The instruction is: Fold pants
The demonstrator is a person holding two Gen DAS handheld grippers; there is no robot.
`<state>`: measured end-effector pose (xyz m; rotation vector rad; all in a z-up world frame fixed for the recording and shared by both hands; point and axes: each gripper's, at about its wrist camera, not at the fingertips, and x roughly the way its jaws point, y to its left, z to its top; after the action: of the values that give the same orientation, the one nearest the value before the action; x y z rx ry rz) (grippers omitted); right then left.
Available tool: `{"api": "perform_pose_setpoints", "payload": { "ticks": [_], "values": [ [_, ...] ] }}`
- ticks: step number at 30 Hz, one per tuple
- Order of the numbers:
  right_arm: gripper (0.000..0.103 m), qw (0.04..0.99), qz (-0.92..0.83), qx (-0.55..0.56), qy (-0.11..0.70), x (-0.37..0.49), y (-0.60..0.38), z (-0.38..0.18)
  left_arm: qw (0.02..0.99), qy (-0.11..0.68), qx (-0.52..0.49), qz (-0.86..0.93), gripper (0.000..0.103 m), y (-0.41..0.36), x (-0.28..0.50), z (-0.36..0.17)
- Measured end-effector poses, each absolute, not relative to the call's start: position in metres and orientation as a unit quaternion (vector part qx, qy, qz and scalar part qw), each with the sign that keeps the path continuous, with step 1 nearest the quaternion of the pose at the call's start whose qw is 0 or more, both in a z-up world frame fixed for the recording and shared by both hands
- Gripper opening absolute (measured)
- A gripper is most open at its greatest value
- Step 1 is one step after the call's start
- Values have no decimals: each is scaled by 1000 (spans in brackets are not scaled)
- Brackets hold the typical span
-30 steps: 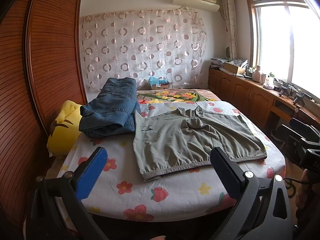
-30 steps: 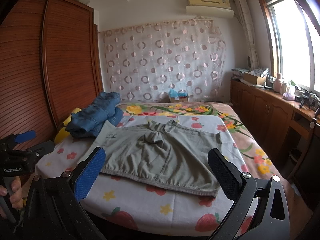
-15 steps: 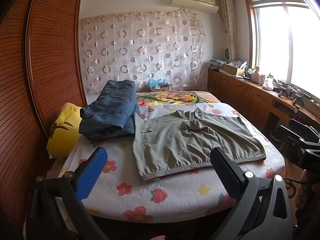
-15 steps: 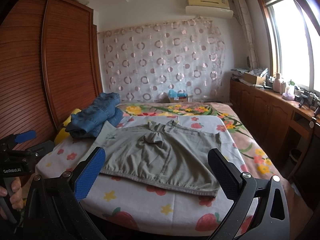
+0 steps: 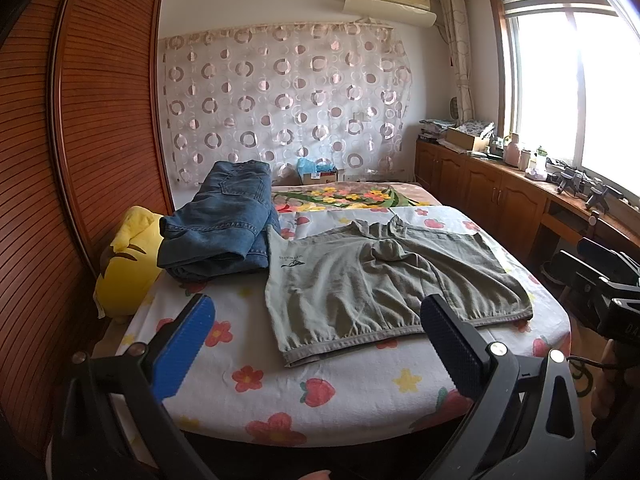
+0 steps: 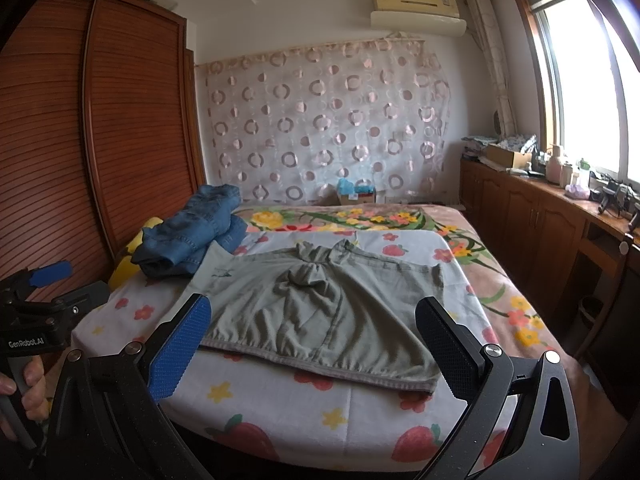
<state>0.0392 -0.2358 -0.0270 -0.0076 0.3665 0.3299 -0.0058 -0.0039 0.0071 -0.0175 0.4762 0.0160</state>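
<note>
**Both grippers poised at the bed edge, grey pants not yet gripped**

Left wrist view: my left gripper (image 5: pixel 316 322) hangs short of the near edge of the bed (image 5: pixel 360 400), its fingers spread wide and empty, the blue pad (image 5: pixel 184 346) on one side and the black pad (image 5: pixel 450 342) on the other. Between them I see the grey-green pants (image 5: pixel 380 284) lying flat on the flowered sheet, waistband towards me, with the cloth bunched in a wrinkled knot near the crotch. They look doubled over already, so I judge at least one fold may be done, though I cannot be sure from here. A folded pair of blue jeans (image 5: pixel 224 224) sits just beside them, overlapping a yellow cushion (image 5: pixel 128 268) at the bed's edge. The other handheld unit shows at the far right, too cut off to read.

Right wrist view: my right gripper (image 6: pixel 312 340) is likewise wide open with nothing in it, held in front of the pants' (image 6: pixel 320 312) elastic waistband and apart from the cloth. The jeans (image 6: pixel 192 236) lie well behind. At the left edge a hand (image 6: pixel 24 392) holds the left gripper's handle.

My reading: the jeans are finished and set aside; the grey pants need their remaining fold. Neither set of fingers touches fabric, so the grasp on the waistband corners is not yet made.
</note>
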Motion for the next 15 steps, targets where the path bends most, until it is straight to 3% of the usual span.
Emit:
{"api": "perform_pose_setpoints", "payload": {
  "ticks": [15],
  "values": [
    [103,970,163,-4,180,38,-237,-27,972,234,-7,8,103,-5,-8,10]
  ]
}}
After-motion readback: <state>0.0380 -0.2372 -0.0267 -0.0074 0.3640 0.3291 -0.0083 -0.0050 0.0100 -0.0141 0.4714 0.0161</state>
